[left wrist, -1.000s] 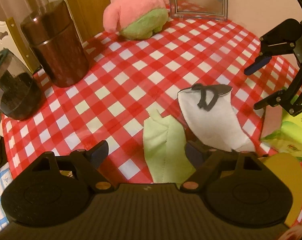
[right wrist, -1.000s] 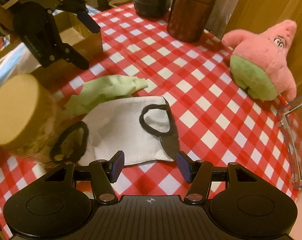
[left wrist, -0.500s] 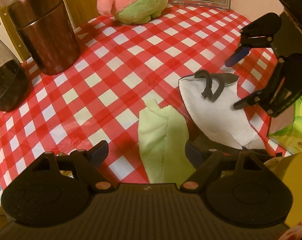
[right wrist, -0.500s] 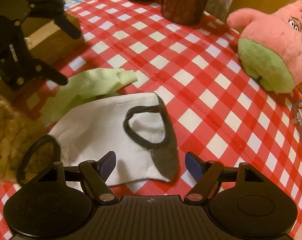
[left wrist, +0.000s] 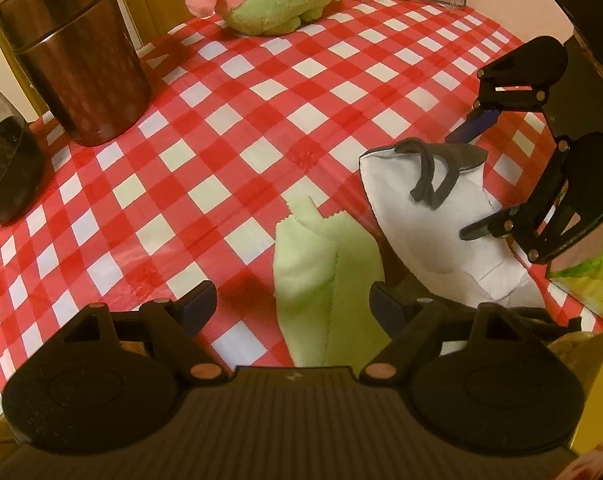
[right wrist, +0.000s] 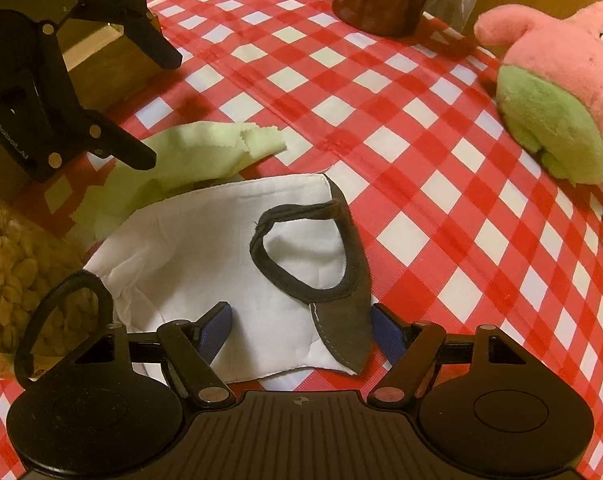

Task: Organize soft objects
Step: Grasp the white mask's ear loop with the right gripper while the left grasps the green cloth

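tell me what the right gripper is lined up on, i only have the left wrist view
Observer: The right gripper straddles the near end of the white cloth face mask, by its dark grey side panel. Its jaws are closing with that end between them, pads not pressing yet.
Operator: where's the mask's other ear loop
Observer: The second black ear loop hangs off the mask's left end, over a clear pack of what look like pale nuts.
Operator: which way does the plush face
Observer: The pink star-shaped plush toy faces toward the right gripper; one eye shows at the frame's edge.
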A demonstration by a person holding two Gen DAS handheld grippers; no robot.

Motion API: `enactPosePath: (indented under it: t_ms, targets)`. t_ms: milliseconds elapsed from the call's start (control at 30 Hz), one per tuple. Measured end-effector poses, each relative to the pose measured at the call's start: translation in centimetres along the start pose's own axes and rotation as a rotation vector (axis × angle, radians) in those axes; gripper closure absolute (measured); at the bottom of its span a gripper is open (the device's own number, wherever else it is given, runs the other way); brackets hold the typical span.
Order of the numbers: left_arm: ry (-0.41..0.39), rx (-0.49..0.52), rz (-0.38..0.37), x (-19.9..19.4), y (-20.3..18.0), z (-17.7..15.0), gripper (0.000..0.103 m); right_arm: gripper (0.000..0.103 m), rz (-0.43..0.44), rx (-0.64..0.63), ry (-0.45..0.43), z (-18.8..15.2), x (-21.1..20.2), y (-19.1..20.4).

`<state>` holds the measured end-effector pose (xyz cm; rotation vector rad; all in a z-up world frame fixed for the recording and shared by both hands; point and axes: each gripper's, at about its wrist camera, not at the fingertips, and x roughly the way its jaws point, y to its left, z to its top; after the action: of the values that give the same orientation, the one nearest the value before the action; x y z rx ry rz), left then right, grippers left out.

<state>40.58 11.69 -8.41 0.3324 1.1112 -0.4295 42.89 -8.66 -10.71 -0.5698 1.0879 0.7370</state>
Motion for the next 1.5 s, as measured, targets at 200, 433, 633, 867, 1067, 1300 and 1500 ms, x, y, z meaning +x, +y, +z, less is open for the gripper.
enactPosePath:
  t_ms: [200,433,633,867,1067,1300,1500]
  targets:
    - [0.008,0.007,0.002,0.3,-0.2,0.2,0.021,0.073,-0.046,-0.037,-0.017,-0.1,-0.7,0.7]
    - [0.018,-0.002,-0.006,0.7,-0.4,0.3,0.021,0.094,-0.116,-0.046,-0.051,-0.9,-2.1,0.3]
    - [0.039,-0.008,-0.019,1.4,-0.7,0.7,0.026,0.095,-0.269,0.083,-0.138,-1.3,-5.0,-2.3]
    - [0.085,-0.023,-0.042,3.2,-1.3,0.9,0.034,0.095,-0.335,0.189,-0.191,-2.0,-7.7,-5.0]
    - [0.101,-0.03,-0.026,4.4,-1.4,1.1,0.054,0.095,-0.336,0.195,-0.186,-2.9,-8.0,-4.8]
    - [0.113,-0.058,0.002,3.9,-0.8,1.6,0.097,0.095,-0.336,0.213,-0.197,-3.2,-8.7,-4.7]
    - [0.074,-0.117,0.01,2.0,-0.2,1.6,0.098,0.095,-0.342,0.233,-0.233,-3.1,-11.0,-4.3]
